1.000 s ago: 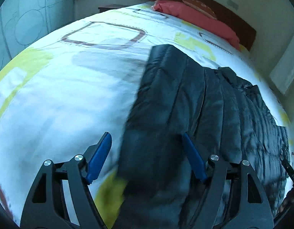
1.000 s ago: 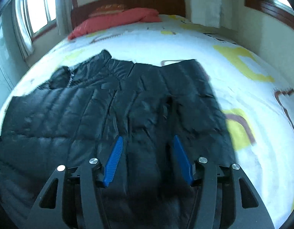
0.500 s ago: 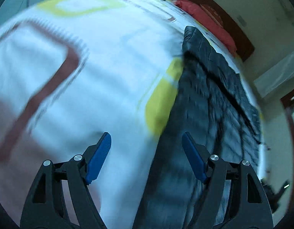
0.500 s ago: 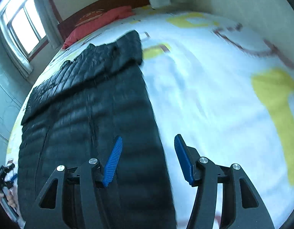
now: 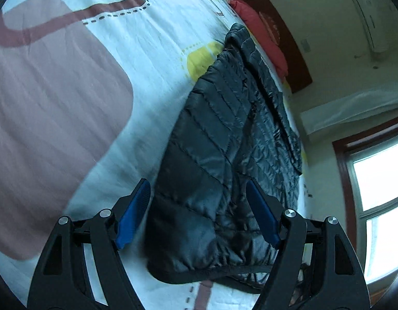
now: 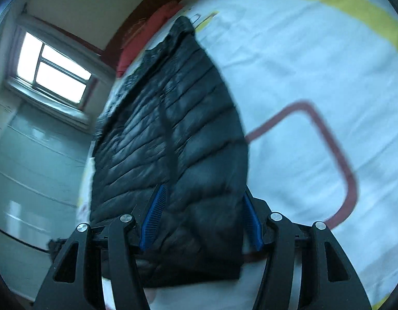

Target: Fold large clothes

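Surface: bed, white sheet (image 5: 152, 59) printed with maroon outlines, a mauve block and yellow patches.

Room: red pillow (image 5: 261, 33) against a dark wooden headboard (image 5: 289, 49); cream walls; an air conditioner (image 5: 367, 18) high on the wall; a bright window (image 6: 54, 69) with a dark red frame, seen also from your left wrist.

Containers: none listed.

Item: black quilted jacket (image 5: 224, 160), laid flat along the bed, its far end near the pillow and its hem toward you. In the right view the jacket (image 6: 173, 142) lay in a long strip with the sheet (image 6: 315, 77) bare beside it.

Your left gripper (image 5: 199, 211): jaws spread wide, holding nothing. The hem corner lay between and just under its blue pads (image 5: 134, 211); whether they touched the fabric I cannot tell.

Your right gripper (image 6: 201, 217): jaws likewise apart, astride the opposite hem corner. The fabric filled the gap and overlapped the right pad (image 6: 252, 222).

Change from one second before: both your grippers had dropped from high over the jacket's middle to low at its hem, and both views had rolled sideways. Jaw spread on each was unchanged.
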`<action>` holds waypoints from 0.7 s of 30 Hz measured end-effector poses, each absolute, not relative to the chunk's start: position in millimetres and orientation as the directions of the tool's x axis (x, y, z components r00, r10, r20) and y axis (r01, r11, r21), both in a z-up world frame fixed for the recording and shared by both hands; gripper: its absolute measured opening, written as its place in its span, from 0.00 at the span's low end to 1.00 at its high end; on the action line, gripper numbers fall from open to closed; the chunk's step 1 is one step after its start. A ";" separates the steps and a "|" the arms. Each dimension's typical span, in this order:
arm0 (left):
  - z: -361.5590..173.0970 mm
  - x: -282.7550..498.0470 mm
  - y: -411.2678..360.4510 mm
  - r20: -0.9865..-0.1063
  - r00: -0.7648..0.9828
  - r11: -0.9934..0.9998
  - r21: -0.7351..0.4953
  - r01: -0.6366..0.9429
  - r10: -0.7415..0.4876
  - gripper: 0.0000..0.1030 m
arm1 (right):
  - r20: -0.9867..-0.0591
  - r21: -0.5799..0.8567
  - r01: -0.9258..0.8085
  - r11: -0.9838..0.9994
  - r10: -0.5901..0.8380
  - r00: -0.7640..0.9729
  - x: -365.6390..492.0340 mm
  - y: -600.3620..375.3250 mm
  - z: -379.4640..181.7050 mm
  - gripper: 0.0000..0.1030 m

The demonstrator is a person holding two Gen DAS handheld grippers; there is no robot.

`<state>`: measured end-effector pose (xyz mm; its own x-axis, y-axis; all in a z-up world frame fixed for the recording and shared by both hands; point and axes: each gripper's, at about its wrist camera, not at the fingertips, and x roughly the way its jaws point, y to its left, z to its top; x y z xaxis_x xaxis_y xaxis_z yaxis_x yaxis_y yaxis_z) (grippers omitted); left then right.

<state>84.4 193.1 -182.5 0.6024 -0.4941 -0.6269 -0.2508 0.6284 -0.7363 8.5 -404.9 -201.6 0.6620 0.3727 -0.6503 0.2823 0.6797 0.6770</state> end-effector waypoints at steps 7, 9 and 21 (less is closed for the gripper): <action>-187.3 91.7 178.9 -0.585 0.633 0.599 -0.767 -0.229 -0.507 0.69 | -0.592 0.738 0.268 0.620 0.402 0.699 15.0 -406.8 -206.4 0.55; -186.7 86.6 179.6 -0.576 0.626 0.593 -0.776 -0.215 -0.527 0.64 | -0.591 0.741 0.256 0.620 0.422 0.687 10.9 -406.7 -204.1 0.55; -187.6 79.6 177.0 -0.574 0.634 0.599 -0.773 -0.210 -0.518 0.38 | -0.557 0.763 0.179 0.621 0.493 0.668 22.4 -389.7 -207.4 0.44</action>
